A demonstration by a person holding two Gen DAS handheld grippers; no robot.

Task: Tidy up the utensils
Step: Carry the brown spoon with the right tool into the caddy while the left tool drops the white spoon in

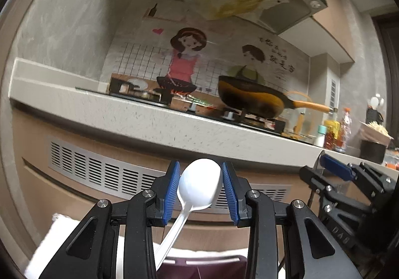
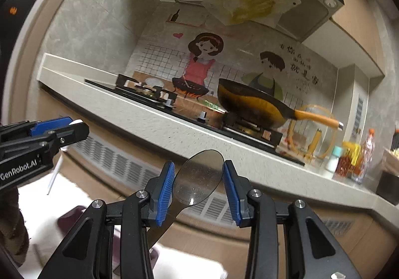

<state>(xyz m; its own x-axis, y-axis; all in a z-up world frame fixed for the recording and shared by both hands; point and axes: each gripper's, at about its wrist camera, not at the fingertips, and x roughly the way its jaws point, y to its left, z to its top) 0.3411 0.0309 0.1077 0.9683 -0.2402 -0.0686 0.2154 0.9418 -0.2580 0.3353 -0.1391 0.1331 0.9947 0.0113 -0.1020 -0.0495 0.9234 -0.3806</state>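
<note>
my left gripper [image 1: 200, 188] clamps a white plastic spoon [image 1: 199, 185] by its bowl, glossy and oval, thin handle trailing down and back between the blue pads [image 1: 172, 194]. my right gripper [image 2: 198, 186] grips a smoky translucent spoon [image 2: 199, 176], speckled, also by the bowl. both hang in front of the speckled counter [image 2: 154, 127], near the wok [image 2: 249, 104].

Both claws point about level, side by side. The left claw [image 1: 200, 186] has its blue pads closed against the bowl of a white spoon [image 1: 199, 185]. The right claw [image 2: 198, 184] likewise pinches a metal spoon [image 2: 199, 176] by its bowl.
</note>
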